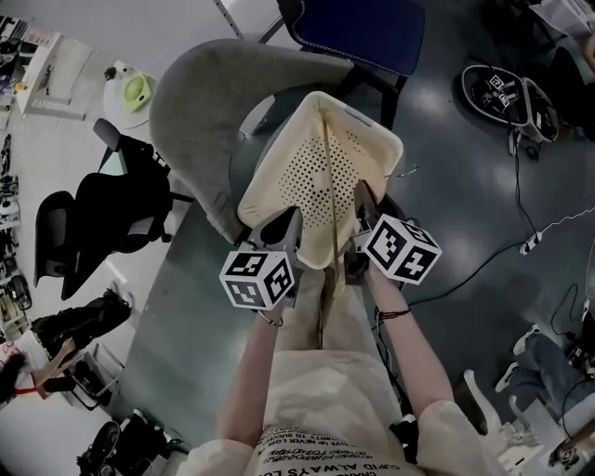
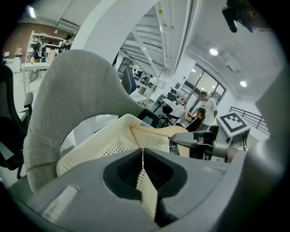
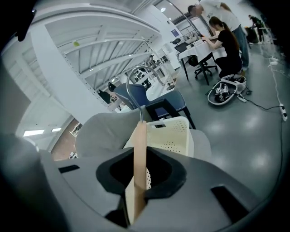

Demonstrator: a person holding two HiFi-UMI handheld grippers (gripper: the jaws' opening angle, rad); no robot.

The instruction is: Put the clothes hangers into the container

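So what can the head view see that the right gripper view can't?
Only the head view shows the two marker cubes, the person's forearms, the left tongs pinching the rim of the cream perforated plastic basket, and a black office chair. Only the right gripper view shows two people at a white desk far off. Both show the basket, the light wooden clothes hanger that the right tongs grip, the grey padded chair and a blue chair.
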